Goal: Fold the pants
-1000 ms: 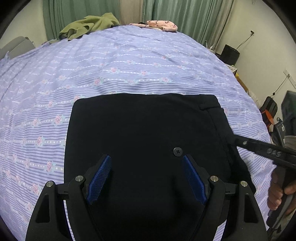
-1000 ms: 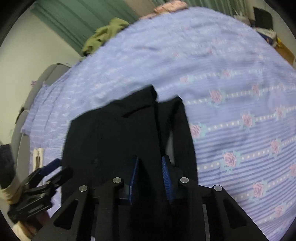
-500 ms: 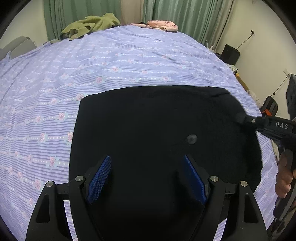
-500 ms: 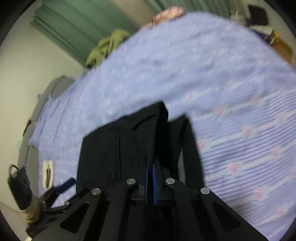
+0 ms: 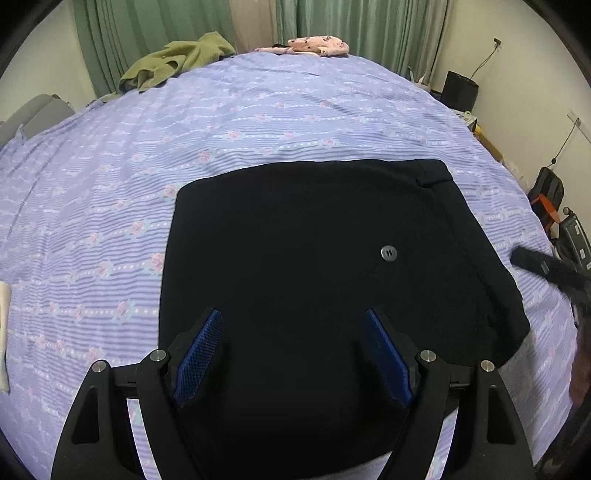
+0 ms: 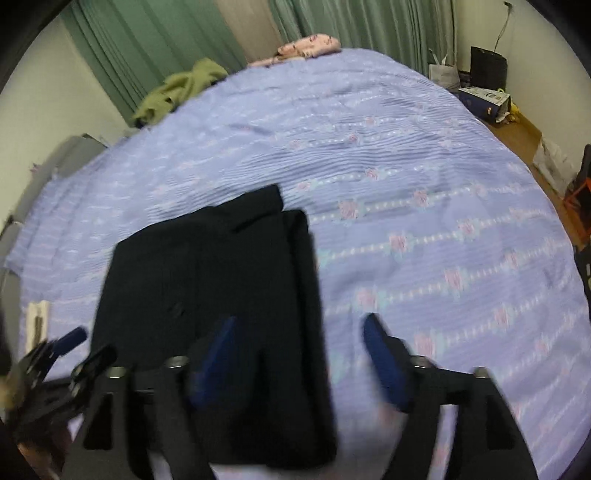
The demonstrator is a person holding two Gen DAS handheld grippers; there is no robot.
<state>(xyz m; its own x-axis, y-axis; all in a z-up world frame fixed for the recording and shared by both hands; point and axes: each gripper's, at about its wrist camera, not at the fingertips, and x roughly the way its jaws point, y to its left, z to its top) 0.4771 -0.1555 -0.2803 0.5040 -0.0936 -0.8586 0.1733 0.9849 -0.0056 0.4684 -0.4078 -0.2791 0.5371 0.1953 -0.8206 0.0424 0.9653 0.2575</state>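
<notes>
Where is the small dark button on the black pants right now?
In the left wrist view, the dark button sits right of centre on the folded black pants, ahead of the open left gripper.

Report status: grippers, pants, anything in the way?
Left gripper open over the pants, holding nothing. Right gripper open at their right edge. Pants folded flat on the bedspread. Nothing in the way.

Black pants (image 5: 314,258) with one dark grey button (image 5: 388,253). Lilac striped bedspread (image 5: 258,122) with pink roses. Green curtains (image 5: 362,26) at upper frame.
</notes>
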